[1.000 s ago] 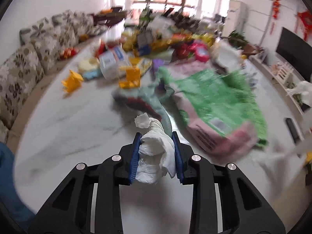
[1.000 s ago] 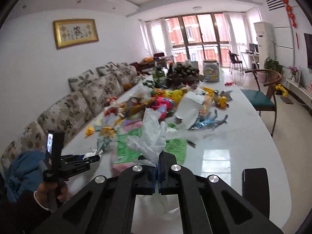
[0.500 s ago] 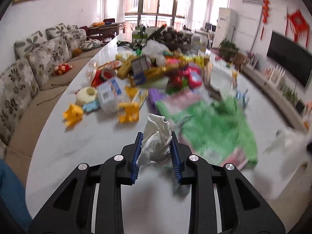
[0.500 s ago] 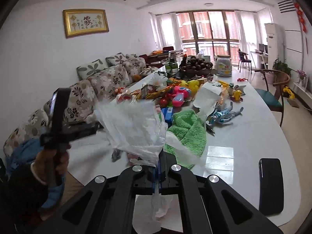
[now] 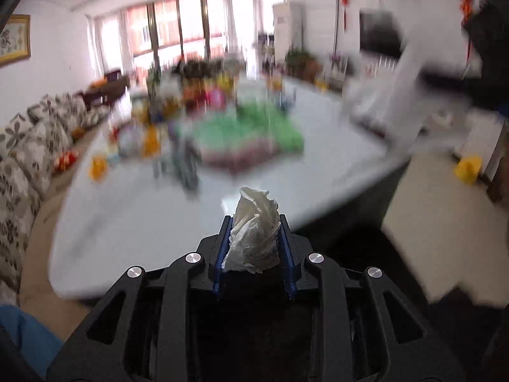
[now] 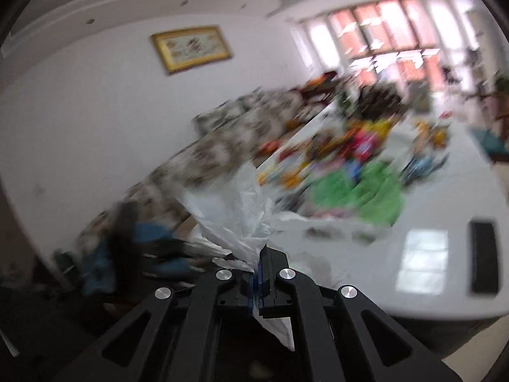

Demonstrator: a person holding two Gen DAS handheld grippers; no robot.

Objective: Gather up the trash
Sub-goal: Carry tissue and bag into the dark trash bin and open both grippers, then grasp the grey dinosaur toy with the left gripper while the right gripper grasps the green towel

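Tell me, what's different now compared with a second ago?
Both hands have swung away from the cluttered middle of the white table toward its near edge, so the view is blurred. The left gripper still clamps the crumpled tissue, carried along. The right gripper stays shut on the thin plastic bag, which has billowed up. Nothing was let go.

blurred: toys point(image 5: 178, 127) on table point(image 5: 143, 210), too smeared to name | blurred: sofa point(image 6: 222, 146) | cut off: plastic bag point(image 6: 235, 213) bottom, behind right gripper point(image 6: 257, 273) | blurred: white shape point(image 5: 397, 95), cannot tell
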